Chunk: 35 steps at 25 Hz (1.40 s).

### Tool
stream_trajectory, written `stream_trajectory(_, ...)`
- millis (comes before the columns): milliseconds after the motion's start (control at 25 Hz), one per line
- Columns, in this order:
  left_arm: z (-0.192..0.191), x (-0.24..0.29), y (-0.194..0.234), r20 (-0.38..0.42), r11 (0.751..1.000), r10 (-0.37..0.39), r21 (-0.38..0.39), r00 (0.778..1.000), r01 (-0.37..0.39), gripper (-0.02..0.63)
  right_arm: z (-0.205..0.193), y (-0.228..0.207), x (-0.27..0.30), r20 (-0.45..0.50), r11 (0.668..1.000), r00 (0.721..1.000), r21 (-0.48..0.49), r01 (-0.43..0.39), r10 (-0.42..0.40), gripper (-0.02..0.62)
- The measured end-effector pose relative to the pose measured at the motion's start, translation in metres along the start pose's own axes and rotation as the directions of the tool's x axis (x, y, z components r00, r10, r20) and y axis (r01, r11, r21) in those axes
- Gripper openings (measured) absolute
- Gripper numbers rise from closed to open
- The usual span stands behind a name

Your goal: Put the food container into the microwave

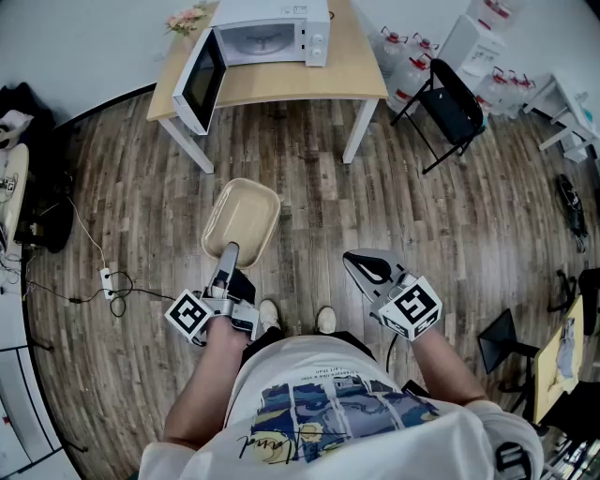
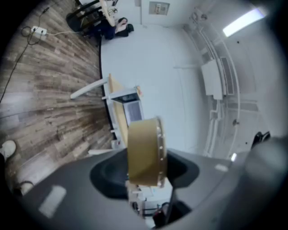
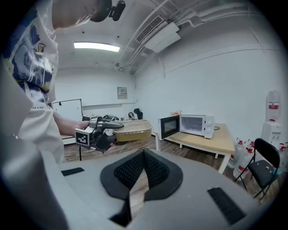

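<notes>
On plank floor (image 1: 450, 234), table (image 1: 281, 84) with microwave (image 1: 272, 33)

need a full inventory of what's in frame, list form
container: 1, beige, over the floor, held by the left gripper
microwave: 1, white, on the table, door open
table: 1, light wood top, white legs, by the far wall
flowers: 1 bunch, pink, table's back left corner
chair: 1, black, right of the table
jugs: several, clear with red caps, by the wall near the chair
power strip: 1, white, floor at left
shoes: 2, white, on the floor
left gripper: grey, shut on the container's rim
right gripper: grey, shut, empty
</notes>
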<state>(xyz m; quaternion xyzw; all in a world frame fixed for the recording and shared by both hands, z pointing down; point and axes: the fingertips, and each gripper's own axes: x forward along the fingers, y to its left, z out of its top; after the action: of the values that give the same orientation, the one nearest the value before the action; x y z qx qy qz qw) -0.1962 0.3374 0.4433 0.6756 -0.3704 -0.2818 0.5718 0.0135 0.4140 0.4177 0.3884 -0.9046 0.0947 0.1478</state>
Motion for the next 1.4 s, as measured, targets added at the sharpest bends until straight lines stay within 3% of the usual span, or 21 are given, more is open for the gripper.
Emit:
stream_trajectory(320,0.073,-0.034,0.011,-0.012,0.999,-0.003,0.032,1.000,0.003,0.215,0.035,0.061,0.067,0.002,0.999,1.000,-0.044,-0.021,0.021,0.008)
stream_trajectory(560,0.102,-0.034,0.036,-0.075,1.000,0.009,0.010,0.997,-0.009,0.215,0.039,0.082,0.102,-0.006,0.999,0.999,-0.002,0.042,-0.042,0.009)
stream_trajectory(600,0.104,-0.030,0.041,-0.087,1.000,0.010,0.005,0.996,-0.009,0.215,0.038,0.083,0.105,-0.008,0.998,0.998,0.012,0.058,-0.058,0.015)
stream_trajectory(680,0.107,-0.019,0.048,-0.105,1.000,0.010,-0.007,0.994,-0.010,0.215,0.037,0.082,0.110,-0.017,0.996,0.996,0.039,0.084,-0.084,0.091)
stream_trajectory(760,0.108,-0.004,0.049,-0.115,1.000,0.004,-0.014,0.993,-0.006,0.215,0.038,0.076,0.113,-0.026,0.994,0.995,0.047,0.098,-0.097,0.093)
stream_trajectory(1000,0.098,0.063,0.046,-0.132,1.000,-0.006,-0.025,0.991,0.003,0.215,0.035,0.021,0.121,-0.025,0.994,0.996,0.062,0.087,-0.086,0.079)
stream_trajectory(1200,0.097,0.136,0.032,-0.111,1.000,-0.021,-0.010,0.994,0.020,0.215,0.045,-0.056,0.133,-0.021,0.998,0.999,0.058,0.038,-0.037,0.046)
stream_trajectory(1400,0.095,0.202,0.027,-0.069,1.000,0.013,0.029,0.998,-0.011,0.215,0.058,-0.136,0.132,-0.007,0.999,1.000,0.033,0.010,-0.010,0.038)
